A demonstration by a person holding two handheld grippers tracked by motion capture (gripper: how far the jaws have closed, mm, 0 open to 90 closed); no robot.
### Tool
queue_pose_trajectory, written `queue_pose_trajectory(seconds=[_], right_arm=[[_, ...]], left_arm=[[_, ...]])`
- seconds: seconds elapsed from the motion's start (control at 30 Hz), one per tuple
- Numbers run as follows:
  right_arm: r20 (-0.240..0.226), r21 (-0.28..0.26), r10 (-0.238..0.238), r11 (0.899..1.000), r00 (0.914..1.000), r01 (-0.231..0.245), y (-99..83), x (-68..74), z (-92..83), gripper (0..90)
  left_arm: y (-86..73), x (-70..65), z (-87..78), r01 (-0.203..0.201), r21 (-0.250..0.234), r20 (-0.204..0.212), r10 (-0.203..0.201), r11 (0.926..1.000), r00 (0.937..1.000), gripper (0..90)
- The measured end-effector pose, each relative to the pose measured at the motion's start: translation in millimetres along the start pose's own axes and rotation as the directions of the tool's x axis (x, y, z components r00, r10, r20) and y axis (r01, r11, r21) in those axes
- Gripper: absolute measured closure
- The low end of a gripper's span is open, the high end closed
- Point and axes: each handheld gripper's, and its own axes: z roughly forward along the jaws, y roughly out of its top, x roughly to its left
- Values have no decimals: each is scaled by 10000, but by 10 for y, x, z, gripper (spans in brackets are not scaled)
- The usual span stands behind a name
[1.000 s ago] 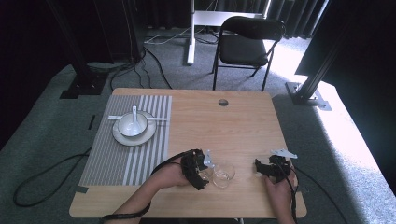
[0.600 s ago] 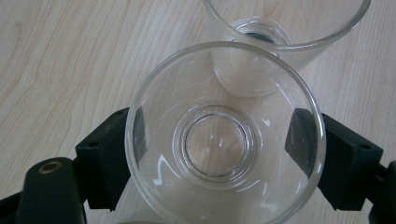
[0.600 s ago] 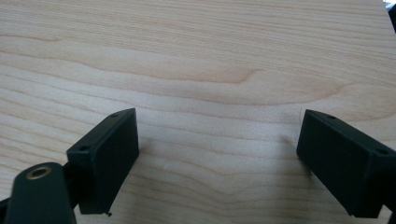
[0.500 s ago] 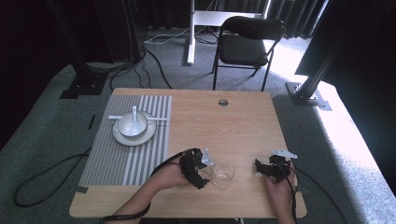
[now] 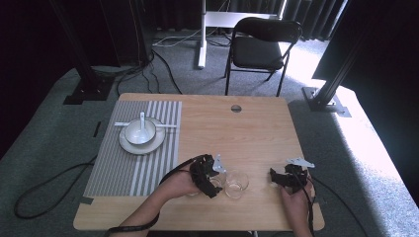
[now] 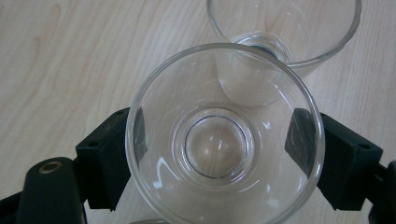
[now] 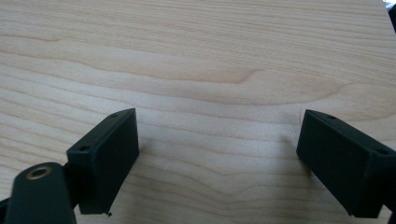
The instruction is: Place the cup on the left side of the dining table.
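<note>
Stayed put since a second before, with both hands in the same spots at the near edge of the table [image 5: 237, 133]. Gripped the glass [image 6: 219, 140] in the left gripper [image 6: 219, 154], one black pad pressed to the wall at 9 o'clock and the other at 3 o'clock, seen straight down through the rim to the round base. Held that glass upright, low over the wood near the table's 6 o'clock edge; could not tell whether the base rested on the wood. Found the second glass [image 6: 285, 28] just beside it, at 1 o'clock in the left gripper view and at 3 o'clock of the left gripper [image 5: 213, 183] from above, where it stood upright as well [image 5: 236, 184]. Could not tell whether the two glasses touched. Kept the right gripper [image 7: 217, 158] wide open and bare, pads well apart over plain wood. From above, saw that gripper [image 5: 274, 177] at about 5 o'clock on the table, jaws turned toward 9 o'clock, near the second glass yet apart from it. Left a striped mat [image 5: 148, 163] at the table's 9 o'clock side, and on it, toward 10 o'clock, a plate [image 5: 129, 144] with a bowl [image 5: 140, 132] and a spoon [image 5: 143, 121].
</note>
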Motion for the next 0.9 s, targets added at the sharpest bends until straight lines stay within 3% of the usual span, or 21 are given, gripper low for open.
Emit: queue_pose_trajectory(seconds=[0.53, 0.7, 0.9], right_arm=[[1, -1, 0, 10000, 10000, 0, 0, 0, 0, 123], [-1, 1, 3, 10000, 10000, -3, 0, 0, 0, 123], [-2, 0, 7, 10000, 10000, -7, 0, 1, 0, 123]], left_arm=[[159, 149, -214, 12, -262, -91, -14, 9997, 10000, 183], [203, 204, -290, 134, -517, -272, -148, 9986, 9995, 183], [188, 310, -346, 542, -615, -590, -579, 9966, 9966, 183]])
